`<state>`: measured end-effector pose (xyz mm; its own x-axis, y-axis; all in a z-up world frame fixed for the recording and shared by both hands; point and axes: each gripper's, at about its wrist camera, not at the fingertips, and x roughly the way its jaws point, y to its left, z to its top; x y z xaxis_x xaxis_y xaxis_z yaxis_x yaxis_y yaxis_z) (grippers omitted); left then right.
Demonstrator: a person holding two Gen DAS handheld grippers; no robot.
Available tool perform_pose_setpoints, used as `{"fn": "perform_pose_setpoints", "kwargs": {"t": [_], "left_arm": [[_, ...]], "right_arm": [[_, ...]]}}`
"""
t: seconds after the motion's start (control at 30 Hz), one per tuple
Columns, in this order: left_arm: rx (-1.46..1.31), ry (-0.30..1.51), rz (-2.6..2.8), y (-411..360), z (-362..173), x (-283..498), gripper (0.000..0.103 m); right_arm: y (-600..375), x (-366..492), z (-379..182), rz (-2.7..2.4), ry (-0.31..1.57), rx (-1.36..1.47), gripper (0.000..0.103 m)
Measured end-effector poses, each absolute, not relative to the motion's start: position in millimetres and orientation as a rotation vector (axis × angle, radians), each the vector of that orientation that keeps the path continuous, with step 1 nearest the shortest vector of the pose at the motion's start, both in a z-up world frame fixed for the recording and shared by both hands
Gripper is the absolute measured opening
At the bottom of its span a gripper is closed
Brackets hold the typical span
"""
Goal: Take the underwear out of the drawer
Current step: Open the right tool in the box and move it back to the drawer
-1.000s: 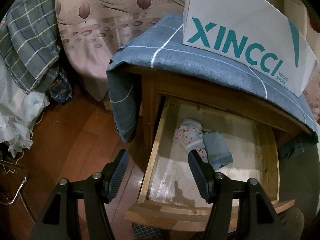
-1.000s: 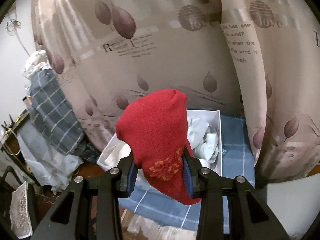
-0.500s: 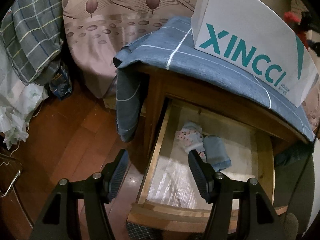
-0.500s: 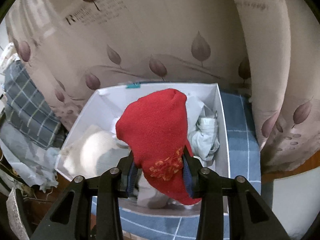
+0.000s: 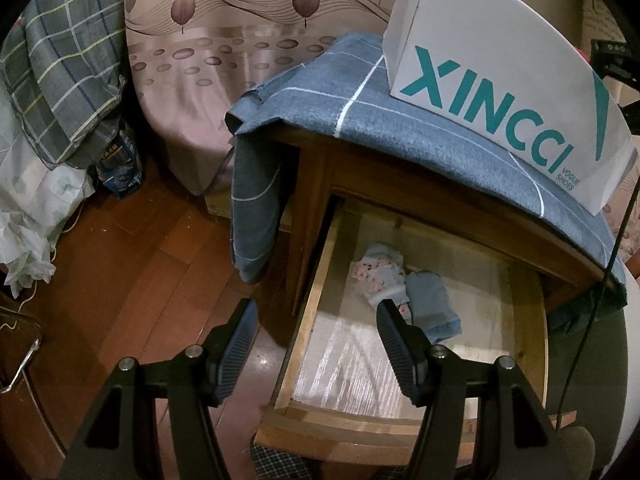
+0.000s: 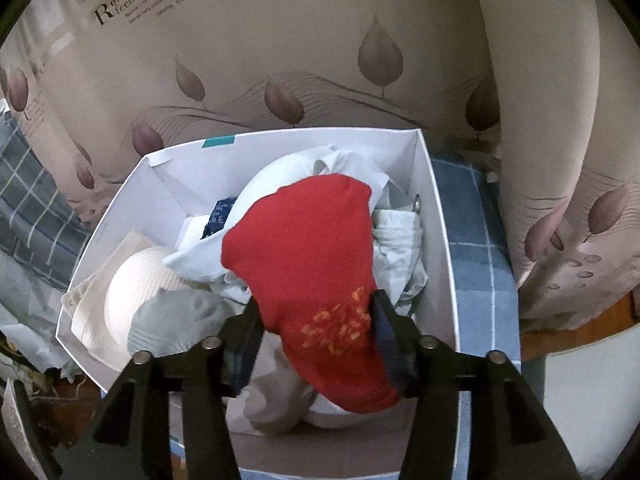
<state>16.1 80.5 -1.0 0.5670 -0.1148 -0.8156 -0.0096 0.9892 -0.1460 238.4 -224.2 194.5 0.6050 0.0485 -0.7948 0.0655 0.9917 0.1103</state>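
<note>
So the right claw (image 6: 316,322) is right over the white box (image 6: 434,216), and its jaws have just been opening. The red underwear (image 6: 308,256) is between them, but the pads look like they've let go, and it's slumping onto the pile of pale clothes in the box just past the tips. Looks to me like a drop-off in progress, so I'd call that piece basically delivered.

The left claw (image 5: 314,344) is hanging open with nothing in it, above the front left corner of the pulled-out drawer (image 5: 312,300). Just past its right finger, lying on the drawer bottom, are two more folded bits: a floral piece (image 5: 378,276) and a light blue piece (image 5: 432,304) touching it on the right. Rest of the drawer looks bare.

Further out there's the blue checked cloth (image 5: 360,120) draped over the table, with the box sitting on it.

So my guess: one just landing, two left to fetch.
</note>
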Motion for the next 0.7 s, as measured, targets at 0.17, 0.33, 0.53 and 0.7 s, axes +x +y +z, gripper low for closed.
{"fn": "perform_pose_setpoints", "kwargs": {"t": [0.17, 0.33, 0.53, 0.7], "left_arm": [[-0.146, 0.969, -0.057, 81.9, -2.2, 17.0, 0.064], [-0.172, 0.963, -0.037, 87.3, -1.0, 15.7, 0.064], [-0.239, 0.934, 0.028, 104.8, 4.4, 12.6, 0.064], [-0.285, 0.92, 0.07, 116.6, 7.1, 9.6, 0.064]], "right_arm": [[-219.6, 222.8, 210.6, -0.026, 0.848, 0.08, 0.069], [-206.4, 180.5, 237.0, 0.086, 0.752, 0.029, 0.069], [-170.0, 103.0, 221.5, 0.316, 0.747, -0.106, 0.068], [-141.3, 69.0, 163.6, 0.428, 0.88, -0.165, 0.062]]}}
